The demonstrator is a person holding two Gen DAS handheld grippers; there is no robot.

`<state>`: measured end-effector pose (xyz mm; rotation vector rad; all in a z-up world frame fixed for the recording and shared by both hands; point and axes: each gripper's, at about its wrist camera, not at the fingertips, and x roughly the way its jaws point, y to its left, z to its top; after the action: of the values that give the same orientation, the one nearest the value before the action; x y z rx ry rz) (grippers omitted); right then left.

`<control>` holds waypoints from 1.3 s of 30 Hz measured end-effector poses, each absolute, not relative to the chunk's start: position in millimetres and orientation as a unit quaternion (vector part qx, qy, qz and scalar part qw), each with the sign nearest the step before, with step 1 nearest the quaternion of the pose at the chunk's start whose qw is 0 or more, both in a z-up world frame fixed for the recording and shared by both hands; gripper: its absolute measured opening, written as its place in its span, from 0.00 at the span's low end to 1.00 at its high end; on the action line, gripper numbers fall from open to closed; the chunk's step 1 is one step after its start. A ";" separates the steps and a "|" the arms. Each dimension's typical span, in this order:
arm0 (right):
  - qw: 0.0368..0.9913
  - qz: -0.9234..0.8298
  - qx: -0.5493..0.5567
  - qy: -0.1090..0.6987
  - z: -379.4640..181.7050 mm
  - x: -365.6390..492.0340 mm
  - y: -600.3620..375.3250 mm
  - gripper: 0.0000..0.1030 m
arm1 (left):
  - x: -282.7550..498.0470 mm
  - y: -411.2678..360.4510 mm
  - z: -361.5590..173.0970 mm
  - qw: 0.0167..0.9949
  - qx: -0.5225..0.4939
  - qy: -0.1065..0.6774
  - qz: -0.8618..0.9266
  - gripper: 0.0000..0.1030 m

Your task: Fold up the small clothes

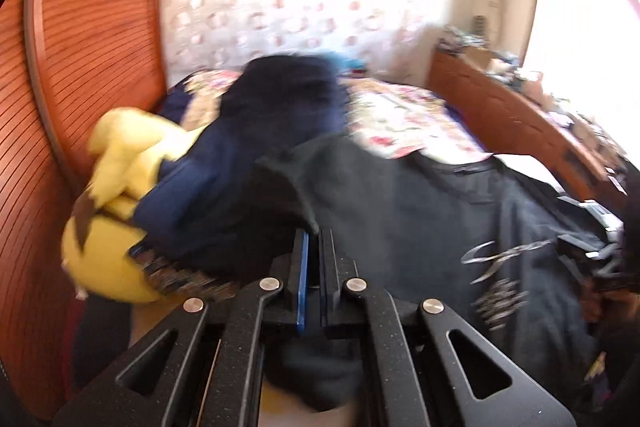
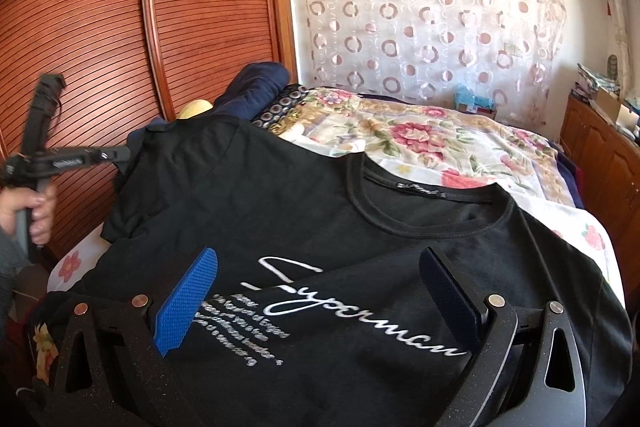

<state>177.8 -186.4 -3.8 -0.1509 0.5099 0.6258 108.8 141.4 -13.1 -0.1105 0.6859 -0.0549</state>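
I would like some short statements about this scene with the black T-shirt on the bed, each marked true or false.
1. The left gripper is shut on a fold of the black T-shirt. True.
2. The right gripper is shut on the T-shirt's collar. False: its jaws stand wide open above the white lettering on the chest.
3. The T-shirt lies with its printed front facing up. True.
4. The yellow plush toy lies on top of the T-shirt. False: it lies beside it, near the wooden wardrobe.
5. The bed cover is plain white. False: it has a flower pattern.
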 end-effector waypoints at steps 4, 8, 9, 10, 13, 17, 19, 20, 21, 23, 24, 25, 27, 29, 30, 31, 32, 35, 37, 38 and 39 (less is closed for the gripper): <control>0.923 0.291 -0.063 0.243 -1.5 179.1 -193.8 0.98 | 131.0 91.6 5.3 0.937 -0.042 0.334 -0.091 0.05; 0.931 0.273 -0.056 0.234 3.2 173.8 -205.8 0.98 | 162.6 42.8 11.4 0.928 -0.023 0.347 -0.136 0.05; 0.934 0.268 -0.054 0.232 4.2 171.3 -209.0 0.98 | 171.9 36.7 12.1 0.924 -0.020 0.355 -0.141 0.05; 0.935 0.263 -0.053 0.231 4.7 170.0 -211.8 0.98 | 179.2 26.4 11.9 0.921 -0.016 0.360 -0.146 0.05; 0.939 0.251 -0.049 0.230 3.7 165.8 -216.2 0.98 | 193.8 10.2 11.2 0.918 -0.007 0.369 -0.148 0.15; 0.938 0.244 -0.050 0.241 -0.9 162.8 -210.0 0.98 | 189.7 16.7 12.1 0.921 -0.009 0.361 -0.144 0.28; 0.935 0.246 -0.052 0.249 -2.8 162.7 -204.4 0.98 | 185.8 27.4 7.7 0.922 -0.010 0.363 -0.138 0.37; 0.934 0.248 -0.053 0.251 -2.3 162.8 -202.8 0.97 | 182.8 33.0 5.8 0.922 -0.008 0.364 -0.131 0.37; 0.933 0.250 -0.054 0.255 -1.7 162.7 -201.1 0.94 | 180.5 37.5 3.1 0.923 -0.004 0.366 -0.119 0.37; 0.927 0.262 -0.055 0.264 -1.3 164.8 -193.1 0.93 | 175.1 48.5 -2.4 0.925 0.006 0.368 -0.098 0.37; 0.923 0.270 -0.058 0.268 -2.2 164.7 -185.8 0.89 | 173.2 52.5 -4.9 0.925 0.008 0.368 -0.093 0.42; 0.919 0.278 -0.062 0.273 -2.6 166.4 -180.1 0.85 | 169.1 59.4 -8.5 0.925 0.009 0.370 -0.086 0.59; 0.910 0.294 -0.071 0.282 -2.8 171.6 -168.9 0.81 | 164.8 68.7 -15.0 0.923 0.005 0.375 -0.082 0.75; 0.901 0.311 -0.086 0.290 -4.8 176.4 -150.7 0.74 | 160.3 78.4 -22.3 0.922 0.002 0.380 -0.075 0.75; 0.895 0.320 -0.095 0.295 -7.2 179.3 -140.2 0.68 | 160.1 79.5 -24.8 0.922 0.002 0.382 -0.073 0.75; 0.889 0.328 -0.101 0.302 -10.5 183.8 -129.2 0.62 | 158.5 82.6 -26.8 0.922 0.001 0.382 -0.070 0.75; 0.884 0.334 -0.103 0.311 -13.4 188.9 -121.6 0.60 | 157.8 84.0 -27.5 0.922 -0.002 0.380 -0.069 0.75; 0.862 0.355 -0.113 0.343 -27.7 208.2 -93.9 0.47 | 154.9 88.9 -27.1 0.925 -0.005 0.373 -0.065 0.75; 0.849 0.364 -0.126 0.362 -38.2 217.4 -74.0 0.43 | 154.6 91.1 -26.6 0.927 -0.006 0.370 -0.066 0.75; 0.843 0.365 -0.135 0.371 -43.7 222.3 -64.9 0.41 | 155.6 91.5 -26.9 0.927 -0.006 0.370 -0.068 0.75; 0.839 0.363 -0.145 0.378 -46.7 229.3 -58.0 0.37 | 157.6 91.2 -27.2 0.926 -0.005 0.371 -0.069 0.75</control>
<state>229.3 -58.0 -46.7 -0.3057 0.7986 0.7684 157.6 91.2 -27.2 -0.0093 0.7604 -0.1412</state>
